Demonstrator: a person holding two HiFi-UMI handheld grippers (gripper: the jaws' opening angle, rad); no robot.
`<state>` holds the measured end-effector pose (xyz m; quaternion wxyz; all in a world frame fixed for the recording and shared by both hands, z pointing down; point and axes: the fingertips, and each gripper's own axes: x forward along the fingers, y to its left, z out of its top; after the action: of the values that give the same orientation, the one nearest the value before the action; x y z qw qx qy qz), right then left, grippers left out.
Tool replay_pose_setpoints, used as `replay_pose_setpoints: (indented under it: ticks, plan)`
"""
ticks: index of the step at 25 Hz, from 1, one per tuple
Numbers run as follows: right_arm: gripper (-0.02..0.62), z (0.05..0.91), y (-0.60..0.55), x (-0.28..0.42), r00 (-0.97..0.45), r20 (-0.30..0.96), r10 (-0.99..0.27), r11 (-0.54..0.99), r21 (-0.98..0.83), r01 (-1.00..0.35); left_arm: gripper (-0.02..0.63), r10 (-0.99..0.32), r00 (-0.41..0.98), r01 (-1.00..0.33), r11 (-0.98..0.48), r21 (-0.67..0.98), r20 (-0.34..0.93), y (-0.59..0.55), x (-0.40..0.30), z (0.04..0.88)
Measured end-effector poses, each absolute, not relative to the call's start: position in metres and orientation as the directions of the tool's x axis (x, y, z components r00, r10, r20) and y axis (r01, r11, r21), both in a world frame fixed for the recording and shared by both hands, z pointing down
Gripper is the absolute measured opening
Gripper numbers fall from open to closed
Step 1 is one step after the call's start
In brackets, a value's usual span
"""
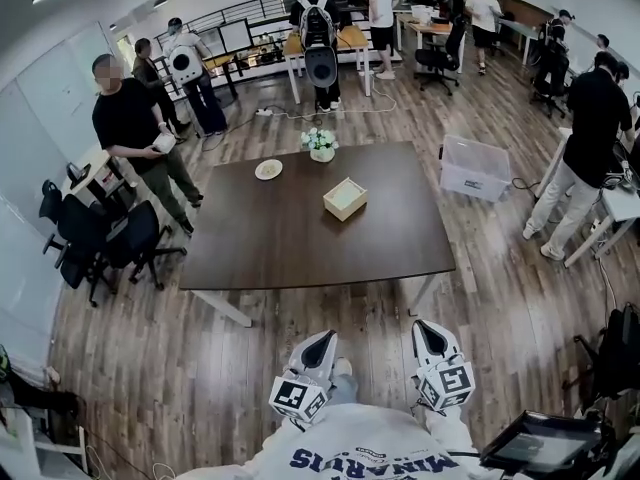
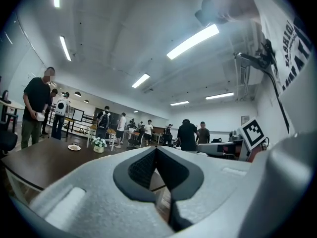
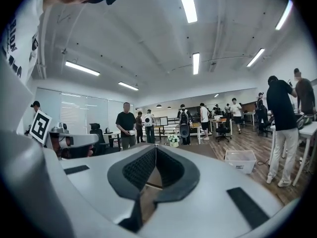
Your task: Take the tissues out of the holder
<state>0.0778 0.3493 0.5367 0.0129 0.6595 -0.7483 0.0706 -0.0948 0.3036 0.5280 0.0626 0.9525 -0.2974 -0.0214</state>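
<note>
While both pairs of fingers are pressed together on nothing, the tissue holder (image 1: 345,198) sits well apart from them, right of centre on the dark surface (image 1: 250,253) in the middle of the frame. The left gripper (image 1: 322,340) and right gripper (image 1: 426,328) hover at the lower edge, short of the surface. The holder lies ahead between them, likely closer to the left one.

A wood-plank floor (image 1: 130,368) is stretching across an open office. A dark bench (image 1: 300,238) on white legs is standing in the middle, with black office chairs (image 1: 95,238) sitting just beside its left end. Pale desks (image 1: 350,38) are lining the far side, and a white desk (image 1: 620,203) is standing at the right. Long strip lights (image 3: 187,1) are glowing on the white ceiling (image 3: 148,48), and a frosted glass wall (image 3: 81,115) is showing bright on the left.
</note>
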Motion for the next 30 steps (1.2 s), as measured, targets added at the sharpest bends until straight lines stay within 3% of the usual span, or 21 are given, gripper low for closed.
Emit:
replay_pose_setpoints:
  ticks: [17, 30]
  plan:
    - [0.009, 0.52, 0.146, 0.063, -0.088, 0.176, -0.981, 0.085, -0.024, -0.996, 0.002, -0.519, 0.855, -0.519, -0.854, 0.034, 0.012, 0.087, -0.113, 0.535]
    - [0.009, 0.5, 0.069, 0.052, -0.111, 0.162, -0.98, 0.114, 0.005, -0.994, 0.002, -0.481, 0.877, -0.481, -0.875, 0.053, 0.008, 0.03, -0.095, 0.534]
